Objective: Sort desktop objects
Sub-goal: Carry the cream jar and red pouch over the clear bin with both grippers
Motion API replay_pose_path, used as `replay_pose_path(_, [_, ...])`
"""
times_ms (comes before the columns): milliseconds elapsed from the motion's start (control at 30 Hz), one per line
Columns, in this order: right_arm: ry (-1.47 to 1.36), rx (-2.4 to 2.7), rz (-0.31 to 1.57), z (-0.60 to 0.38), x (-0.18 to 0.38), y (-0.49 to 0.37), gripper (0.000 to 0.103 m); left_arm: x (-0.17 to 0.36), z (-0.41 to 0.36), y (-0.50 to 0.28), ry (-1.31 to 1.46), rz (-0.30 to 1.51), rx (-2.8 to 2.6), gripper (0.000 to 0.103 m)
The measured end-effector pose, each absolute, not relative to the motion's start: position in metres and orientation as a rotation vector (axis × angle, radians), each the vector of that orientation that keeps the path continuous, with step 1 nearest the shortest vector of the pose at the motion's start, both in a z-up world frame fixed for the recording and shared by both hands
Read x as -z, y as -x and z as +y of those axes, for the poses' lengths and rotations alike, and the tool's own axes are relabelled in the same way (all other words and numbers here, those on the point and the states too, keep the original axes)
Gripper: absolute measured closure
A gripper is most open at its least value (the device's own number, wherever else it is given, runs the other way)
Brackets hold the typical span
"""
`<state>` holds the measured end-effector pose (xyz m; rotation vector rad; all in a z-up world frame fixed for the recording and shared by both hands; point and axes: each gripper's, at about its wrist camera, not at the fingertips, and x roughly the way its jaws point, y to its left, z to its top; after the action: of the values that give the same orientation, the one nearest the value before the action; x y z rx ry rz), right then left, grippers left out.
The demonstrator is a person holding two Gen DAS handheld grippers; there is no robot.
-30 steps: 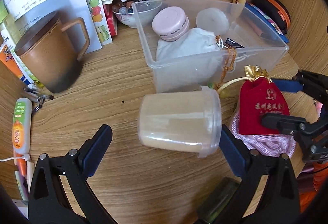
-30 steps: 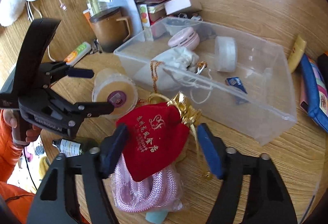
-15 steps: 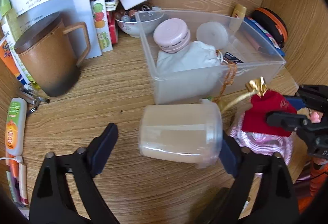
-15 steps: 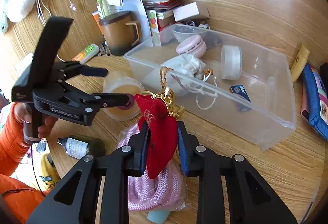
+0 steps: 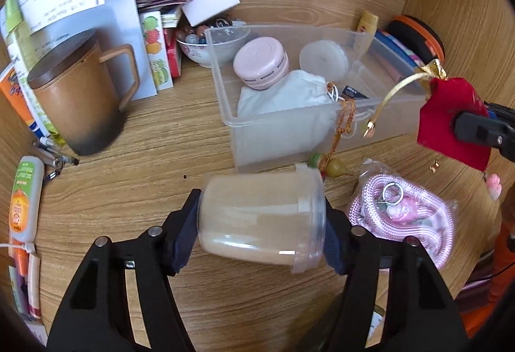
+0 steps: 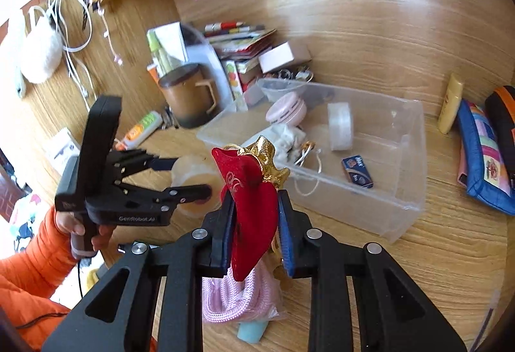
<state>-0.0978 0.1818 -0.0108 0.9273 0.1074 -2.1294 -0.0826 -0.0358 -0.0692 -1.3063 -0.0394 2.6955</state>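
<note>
My left gripper (image 5: 260, 233) is shut on a translucent plastic jar (image 5: 260, 220) lying on its side, held just in front of the clear plastic bin (image 5: 244, 123). My right gripper (image 6: 254, 216) is shut on a red velvet pouch (image 6: 254, 191) with a gold top and holds it above the desk, in front of the bin (image 6: 402, 223). The pouch (image 5: 450, 123) also shows at the right in the left wrist view. The bin holds a pink round case (image 5: 260, 63), a white cloth bag (image 5: 283, 94) and a clear round box (image 5: 323, 59).
A bagged pink rope (image 5: 405, 216) lies on the desk under the pouch. A brown mug (image 5: 77, 100), papers and books stand at the back left. A tube (image 5: 24, 194) lies at the left edge. A blue pencil case (image 6: 482, 152) lies right of the bin.
My left gripper closed on the jar. My right gripper closed on the red pouch and lifted it off the pink rope.
</note>
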Motion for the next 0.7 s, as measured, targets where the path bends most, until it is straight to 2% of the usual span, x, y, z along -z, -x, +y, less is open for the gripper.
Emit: replay_pose_path(700, [-0.808,2.236,-0.046,0.221,-0.028,0.111,0.081,-0.018,-0.055,0.052,1.017,-0.164,-2.865,0.038])
